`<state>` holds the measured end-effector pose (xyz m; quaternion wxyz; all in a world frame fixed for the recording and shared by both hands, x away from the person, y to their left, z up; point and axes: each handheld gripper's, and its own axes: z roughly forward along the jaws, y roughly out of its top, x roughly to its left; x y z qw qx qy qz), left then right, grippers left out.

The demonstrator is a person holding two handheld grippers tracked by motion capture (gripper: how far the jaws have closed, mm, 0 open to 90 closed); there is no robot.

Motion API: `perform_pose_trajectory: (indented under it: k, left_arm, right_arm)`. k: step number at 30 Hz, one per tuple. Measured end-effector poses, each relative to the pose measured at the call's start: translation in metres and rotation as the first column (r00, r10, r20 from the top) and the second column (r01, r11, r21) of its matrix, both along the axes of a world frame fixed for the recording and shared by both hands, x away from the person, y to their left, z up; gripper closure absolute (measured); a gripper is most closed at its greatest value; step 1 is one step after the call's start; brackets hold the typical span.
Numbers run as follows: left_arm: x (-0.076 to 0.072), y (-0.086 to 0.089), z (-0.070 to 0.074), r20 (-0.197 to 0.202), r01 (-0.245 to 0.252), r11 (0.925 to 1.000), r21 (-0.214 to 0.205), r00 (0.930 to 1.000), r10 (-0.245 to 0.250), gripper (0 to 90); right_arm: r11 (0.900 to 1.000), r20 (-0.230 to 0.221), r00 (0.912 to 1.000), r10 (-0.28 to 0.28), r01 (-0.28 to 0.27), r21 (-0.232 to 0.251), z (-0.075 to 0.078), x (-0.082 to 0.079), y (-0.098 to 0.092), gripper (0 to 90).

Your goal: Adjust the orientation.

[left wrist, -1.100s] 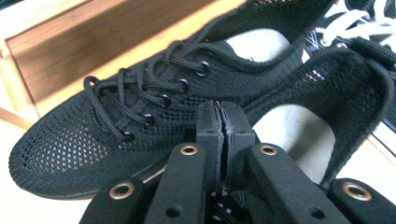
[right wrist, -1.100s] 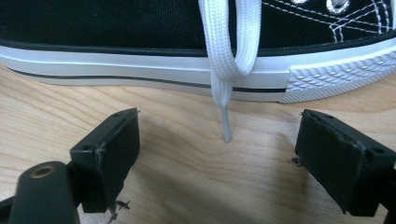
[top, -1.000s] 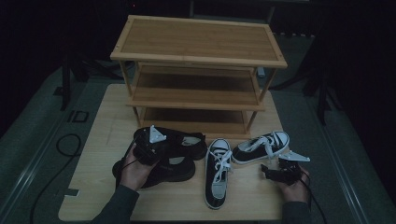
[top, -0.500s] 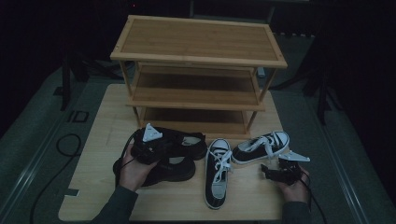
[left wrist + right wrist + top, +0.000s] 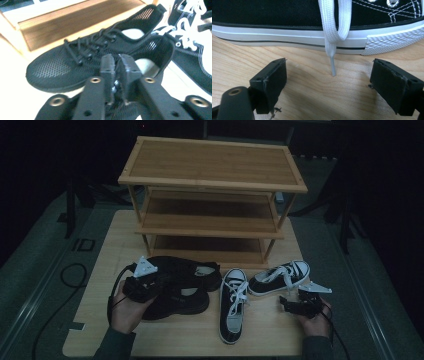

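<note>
At the left gripper (image 5: 152, 282) (image 5: 117, 65): jaws all but pressed together, thin slit left, and they've just been closing. I can't make out any shoe fabric in the slit, so not calling it a grip

Right under and just ahead of its tips: heel collar of the near black mesh shoe (image 5: 182, 302) (image 5: 160, 47), sole down on the table (image 5: 165, 335). Just beyond that, touching or nearly so, the far black mesh shoe (image 5: 197, 269) (image 5: 62, 67), toe pointing away to the gripper's left. Further out past both: the wooden shoe rack (image 5: 210, 185), bottom shelf (image 5: 205, 251) bare

Off to its right: black-and-white sneaker (image 5: 232, 307) upright, then the second sneaker (image 5: 280, 277) (image 5: 287, 15) tipped on its side. Right gripper (image 5: 289, 304) (image 5: 328, 80) sits low by that one, jaws spread wide, nothing between them but a lace end (image 5: 332, 67) hanging onto the wood

Read: step in hand is getting a hold on the near black shoe at the heel, rack is the likely destination, nothing shelved yet

Next move needs: reopen, drop one jaw inside the collar and one outside, clamp on the stiff heel edge, not the soft mesh. Then lift clear of the neighbouring shoe before heading for the bottom shelf
</note>
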<state>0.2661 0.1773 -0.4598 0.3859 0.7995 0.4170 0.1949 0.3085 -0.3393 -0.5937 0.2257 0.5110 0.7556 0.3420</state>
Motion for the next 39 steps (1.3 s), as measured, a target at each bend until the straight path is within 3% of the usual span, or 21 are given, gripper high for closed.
perform_pose_trajectory:
  k: [4,12,20,32,35,39]
  left_arm:
    - [-0.005,0.011,-0.007,-0.028,-0.015,0.9996,0.026,0.9995,0.016,89.6]
    - [-0.014,0.027,-0.019,-0.058,-0.065,0.9960,0.062,0.9960,0.068,89.2]
    - [-0.026,0.033,-0.029,-0.070,-0.097,0.9914,0.088,0.9921,0.104,75.8]
    - [-0.034,0.040,-0.050,-0.145,-0.124,0.9887,0.084,0.9801,0.136,70.3]
    - [-0.033,0.037,-0.055,-0.150,-0.120,0.9885,0.092,0.9797,0.133,73.9]
    - [-0.033,0.035,-0.059,-0.147,-0.114,0.9900,0.084,0.9811,0.125,87.8]
  right_arm:
    - [1.0000,0.000,1.0000,0.000,0.000,0.001,0.000,0.000,0.000,13.7]
    - [1.0000,0.000,1.0000,0.000,0.000,0.001,0.000,0.000,0.000,13.7]
    - [1.0000,-0.002,1.0000,0.000,0.000,0.000,0.000,0.000,0.000,13.7]
    - [1.0000,-0.001,1.0000,0.000,0.000,0.000,0.000,0.000,0.000,13.7]
    - [1.0000,-0.001,1.0000,0.000,0.000,0.000,0.000,0.000,0.000,13.7]
    - [1.0000,-0.002,1.0000,-0.001,0.001,0.000,0.000,0.000,0.000,13.7]
